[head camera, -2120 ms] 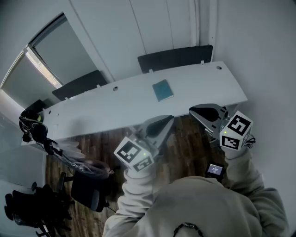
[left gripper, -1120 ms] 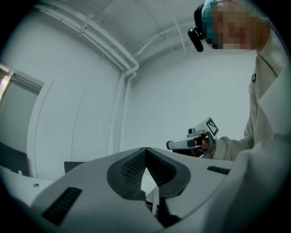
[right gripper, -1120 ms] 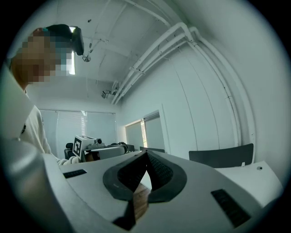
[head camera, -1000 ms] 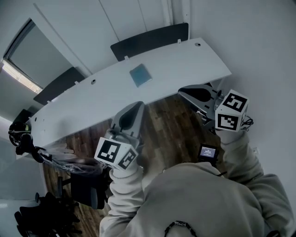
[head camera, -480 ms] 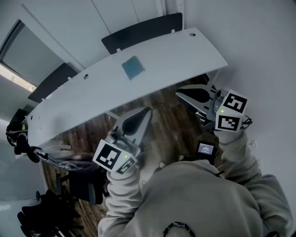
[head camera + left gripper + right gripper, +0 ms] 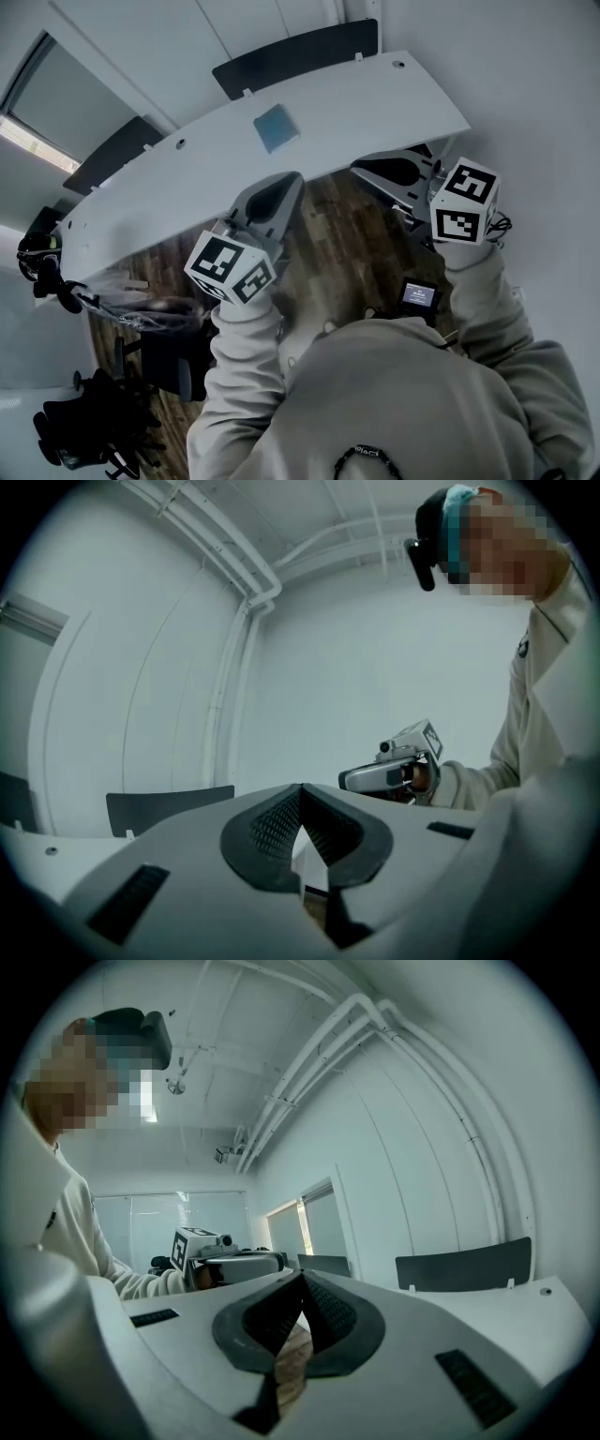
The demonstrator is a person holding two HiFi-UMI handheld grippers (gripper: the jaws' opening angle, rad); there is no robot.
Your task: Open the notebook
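Note:
The closed blue notebook [image 6: 276, 127] lies flat on the long white table [image 6: 384, 98], near its middle. Both grippers hang in front of the table's near edge, over the wooden floor and well short of the notebook. My left gripper [image 6: 292, 178] points at the table edge just below the notebook, jaws shut and empty. My right gripper [image 6: 359, 167] is to its right, also shut on nothing. In the left gripper view the pads [image 6: 281, 822] meet at the tip, and the right gripper [image 6: 389, 772] shows beyond. The right gripper view shows the same, shut pads [image 6: 323, 1309].
Two dark chair backs [image 6: 295, 56] [image 6: 112, 155] stand behind the table against the white wall. A black office chair [image 6: 159, 375] and cables [image 6: 42, 262] sit at the lower left. A wall runs close on the right.
My left gripper has moved forward, up the picture, to the table's near edge. The right gripper has barely shifted. The notebook has stayed closed in place.

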